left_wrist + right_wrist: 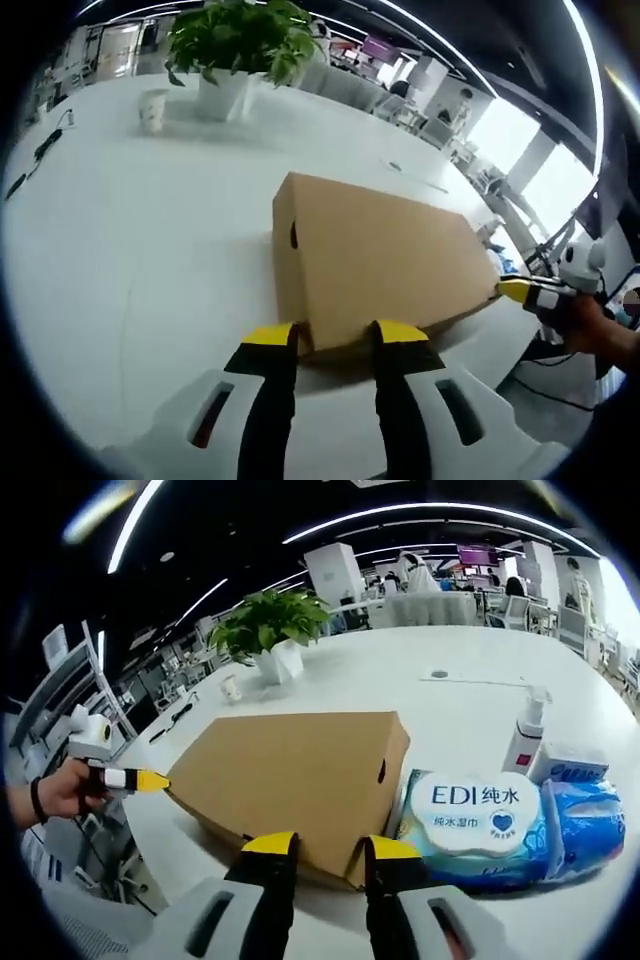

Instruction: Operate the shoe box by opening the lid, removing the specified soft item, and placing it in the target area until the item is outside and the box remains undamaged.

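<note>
The white bench [150,230] runs wide and bare ahead of the left tool [337,335], with open room off to that tool's left side.

On it lies the brown cardboard shoe box [375,255], lid down and closed, plain sided, with a small dark hole in each end wall. One lower corner of the box sits right between the left tool's yellow tips, which stand apart on either side of it. The right tool [318,845] meets the opposite corner the same way, its yellow tips spread apart and straddling the cardboard edge.

Just beside the box, to the right of the right tool, lies a blue and white pack of wet wipes [505,825], touching the box's end wall. Beyond the pack stands a white pump bottle [525,735].

Further ahead of both tools a potted green plant [240,45] stands in a white pot, with a small paper cup [152,108] near it.
</note>
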A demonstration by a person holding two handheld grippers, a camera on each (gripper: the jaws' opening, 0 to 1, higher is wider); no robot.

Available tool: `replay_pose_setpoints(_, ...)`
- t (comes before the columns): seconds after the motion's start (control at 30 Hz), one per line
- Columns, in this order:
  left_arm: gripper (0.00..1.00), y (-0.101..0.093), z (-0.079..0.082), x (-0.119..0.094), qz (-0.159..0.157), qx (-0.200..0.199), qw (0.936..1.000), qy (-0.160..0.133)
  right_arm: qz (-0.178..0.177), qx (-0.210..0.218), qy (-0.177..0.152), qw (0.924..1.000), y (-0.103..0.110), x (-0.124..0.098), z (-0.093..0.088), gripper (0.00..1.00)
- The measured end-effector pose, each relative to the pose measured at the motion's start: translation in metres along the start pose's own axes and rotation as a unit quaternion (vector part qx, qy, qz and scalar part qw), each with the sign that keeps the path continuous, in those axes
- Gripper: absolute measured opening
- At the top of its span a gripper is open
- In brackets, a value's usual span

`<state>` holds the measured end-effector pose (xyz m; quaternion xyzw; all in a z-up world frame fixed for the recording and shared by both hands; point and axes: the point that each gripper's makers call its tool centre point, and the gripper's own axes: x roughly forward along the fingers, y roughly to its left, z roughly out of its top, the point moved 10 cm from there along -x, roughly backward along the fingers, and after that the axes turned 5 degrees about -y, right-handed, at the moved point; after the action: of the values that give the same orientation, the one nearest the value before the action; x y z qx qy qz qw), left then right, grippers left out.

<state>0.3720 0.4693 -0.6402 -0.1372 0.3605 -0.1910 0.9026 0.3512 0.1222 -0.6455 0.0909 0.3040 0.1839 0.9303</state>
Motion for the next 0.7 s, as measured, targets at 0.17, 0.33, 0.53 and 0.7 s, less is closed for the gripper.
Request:
replay_pose_setpoints(0.17,0.29,-0.002,0.013,0.014,0.000,0.001,1.0000,0.002,-0.009,-0.005,0.000,1.0000,-0.009,0.010,0.011,0.23)
replay_pose_setpoints(0.33,0.29,-0.003,0.021,0.023,0.002,0.004,1.0000,0.006,-0.013,-0.001,0.002,0.9999,-0.014,0.016,0.018,0.23)
replay_pose_setpoints(0.53,0.29,-0.003,0.020,0.021,0.001,0.005,1.0000,0.007,-0.015,0.001,-0.002,0.9999,-0.014,0.015,0.016,0.23)
replay_pose_setpoints(0.7,0.30,-0.007,0.020,0.019,0.007,0.014,0.9999,0.006,-0.010,-0.008,0.003,0.9999,-0.014,0.013,0.017,0.24)
